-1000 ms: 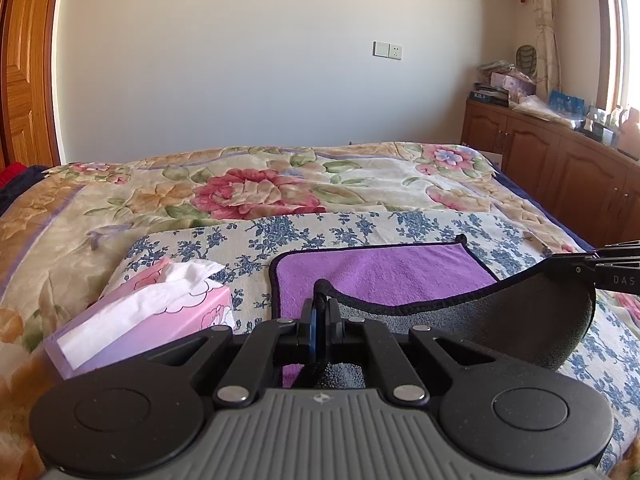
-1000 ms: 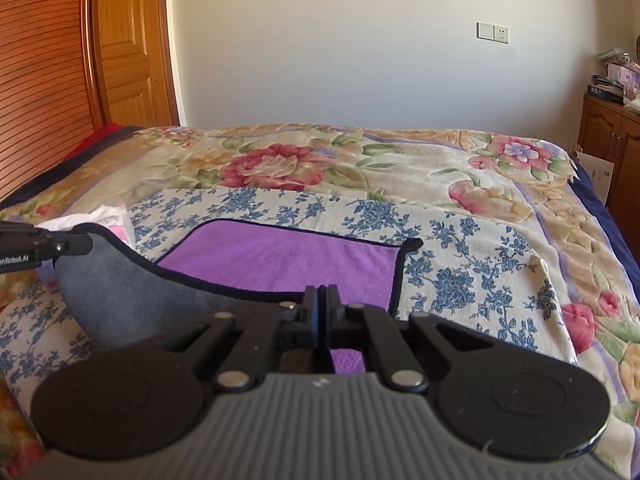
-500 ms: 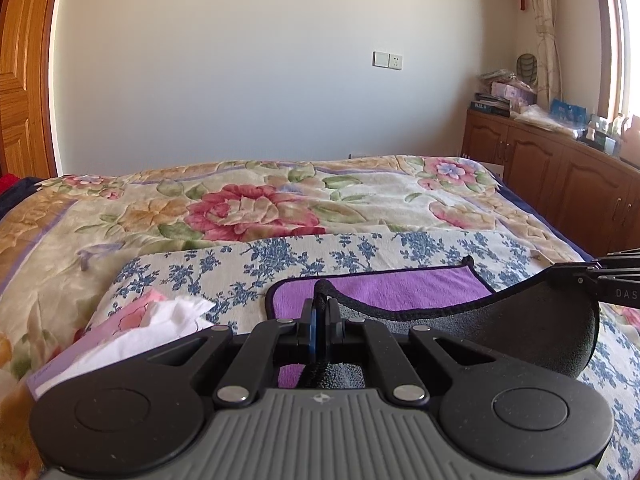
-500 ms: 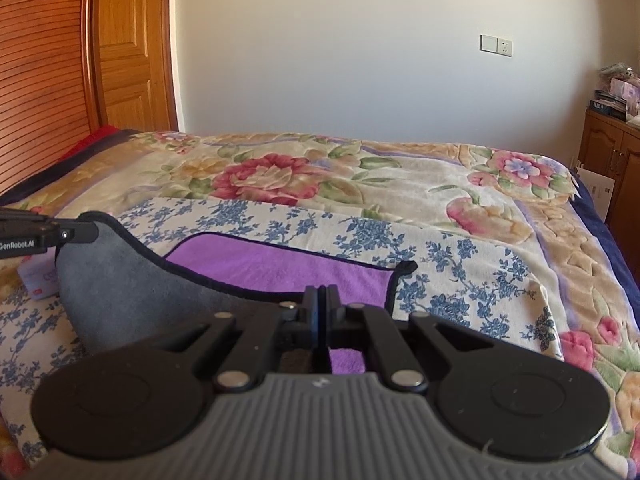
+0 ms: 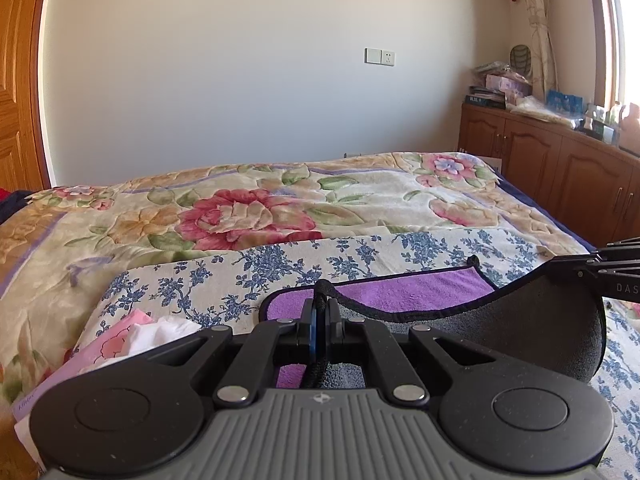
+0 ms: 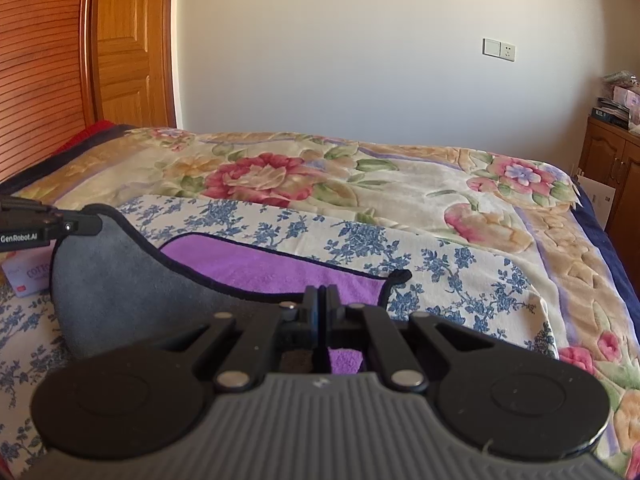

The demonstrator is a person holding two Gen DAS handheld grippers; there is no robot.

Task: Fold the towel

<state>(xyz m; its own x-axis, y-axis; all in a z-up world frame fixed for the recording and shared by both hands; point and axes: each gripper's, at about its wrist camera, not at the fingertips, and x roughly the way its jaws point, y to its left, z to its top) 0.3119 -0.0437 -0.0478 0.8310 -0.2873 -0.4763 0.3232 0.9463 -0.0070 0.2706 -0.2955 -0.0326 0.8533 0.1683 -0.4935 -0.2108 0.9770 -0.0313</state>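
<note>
The towel (image 5: 404,292) is purple on top and grey beneath, with a black hem. It lies on a blue-flowered cloth on the bed. My left gripper (image 5: 319,312) is shut on its near left corner. My right gripper (image 6: 320,300) is shut on its near right corner. The near edge is lifted between them, and the grey underside (image 6: 120,280) sags in a curve over the purple part (image 6: 260,268). Each gripper's tip shows in the other's view: the right one (image 5: 600,270), the left one (image 6: 52,226).
A pink tissue box (image 5: 120,344) sits left of the towel, also seen in the right wrist view (image 6: 24,280). The flowered bedspread (image 5: 248,208) stretches beyond. A wooden cabinet (image 5: 560,176) with clutter stands at the right, a wooden door (image 6: 128,48) at the left.
Both grippers have carried the towel's near edge forward over the purple part, so less purple shows. The tissue box has slid lower and left in the left wrist view.
</note>
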